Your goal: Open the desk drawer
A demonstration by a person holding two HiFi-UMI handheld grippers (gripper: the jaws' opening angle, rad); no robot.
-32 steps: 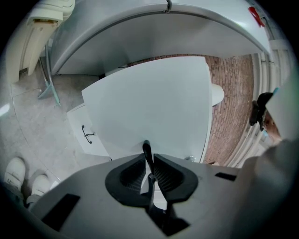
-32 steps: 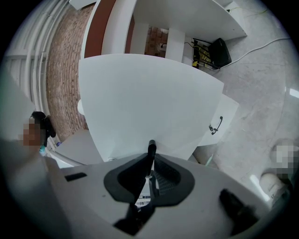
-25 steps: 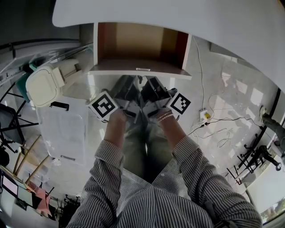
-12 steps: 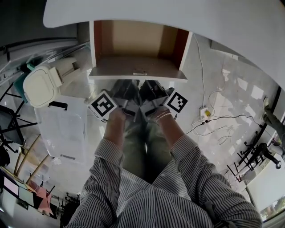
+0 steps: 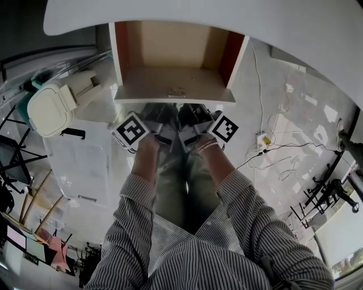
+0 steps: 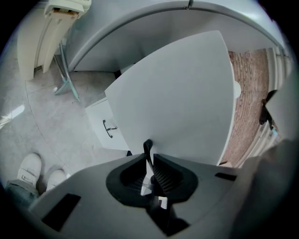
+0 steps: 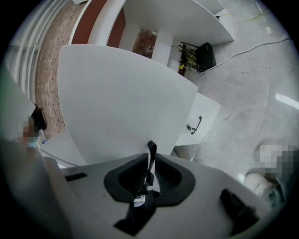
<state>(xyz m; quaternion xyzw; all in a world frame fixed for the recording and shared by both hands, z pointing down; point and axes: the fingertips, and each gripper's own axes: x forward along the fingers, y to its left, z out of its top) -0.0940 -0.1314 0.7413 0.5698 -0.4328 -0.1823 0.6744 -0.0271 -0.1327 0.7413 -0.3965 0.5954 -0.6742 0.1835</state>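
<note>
Drawer (image 5: 144,97) sits well out from under the desk (image 5: 238,17). Left gripper (image 6: 150,161) and right gripper (image 7: 150,163) are each clamped on the thin black handle (image 6: 147,148) on its front panel. Judgement: pull straight along the runners, both sides evenly, without dragging the front downward; ease off near the stop
</note>
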